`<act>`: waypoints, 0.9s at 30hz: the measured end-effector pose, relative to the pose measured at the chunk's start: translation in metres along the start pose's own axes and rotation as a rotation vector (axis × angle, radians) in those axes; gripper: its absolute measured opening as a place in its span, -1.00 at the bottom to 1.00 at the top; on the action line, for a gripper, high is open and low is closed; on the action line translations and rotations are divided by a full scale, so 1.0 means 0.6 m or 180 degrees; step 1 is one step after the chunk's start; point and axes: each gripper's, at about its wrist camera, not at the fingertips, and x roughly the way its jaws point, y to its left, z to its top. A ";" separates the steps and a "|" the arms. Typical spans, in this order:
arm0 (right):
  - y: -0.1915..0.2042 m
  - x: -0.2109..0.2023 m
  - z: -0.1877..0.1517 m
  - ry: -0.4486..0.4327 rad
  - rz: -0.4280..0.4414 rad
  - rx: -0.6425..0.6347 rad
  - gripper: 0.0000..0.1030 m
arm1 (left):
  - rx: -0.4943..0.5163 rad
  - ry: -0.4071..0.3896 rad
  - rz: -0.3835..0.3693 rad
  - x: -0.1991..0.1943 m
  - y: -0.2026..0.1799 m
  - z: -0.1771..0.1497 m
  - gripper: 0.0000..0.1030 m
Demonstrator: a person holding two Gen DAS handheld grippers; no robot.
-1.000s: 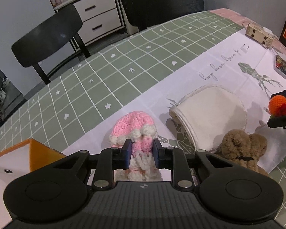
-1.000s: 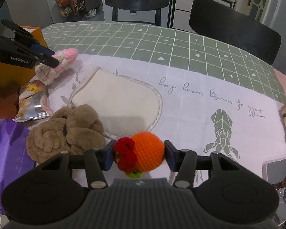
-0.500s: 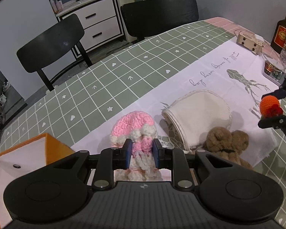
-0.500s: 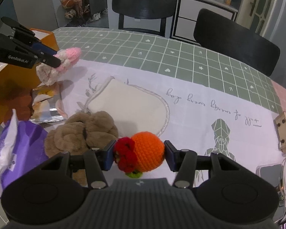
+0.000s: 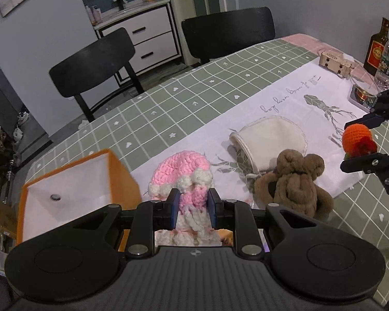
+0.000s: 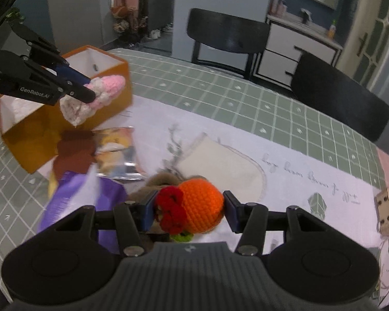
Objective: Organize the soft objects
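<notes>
My left gripper is shut on a pink and white crocheted toy and holds it in the air beside the open orange box. The same toy and box show in the right wrist view. My right gripper is shut on an orange crocheted ball with a red flower, held above the table; it also shows in the left wrist view. A brown plush toy and a cream fabric pouch lie on the white cloth.
A foil snack packet and a purple tissue pack lie near the box. A wooden speaker, bottles and a glass dish stand at the far right. Two black chairs stand behind the table.
Both grippers have risen and pulled back with their toys. The left gripper has carried the pink toy towards the orange box, which now shows more fully.
</notes>
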 end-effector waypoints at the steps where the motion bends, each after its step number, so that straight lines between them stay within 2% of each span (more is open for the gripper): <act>1: 0.009 -0.003 0.003 -0.0006 0.0004 -0.0033 0.03 | -0.0015 -0.0015 0.0011 -0.009 0.004 -0.006 -0.50; 16: 0.183 -0.046 0.067 -0.0222 0.0224 -0.0561 0.03 | -0.0347 -0.0166 0.0275 -0.132 0.092 -0.108 -0.50; 27: 0.270 -0.029 0.128 -0.0308 0.0353 -0.0791 0.03 | -0.0538 -0.0176 0.0340 -0.137 0.157 -0.135 -0.50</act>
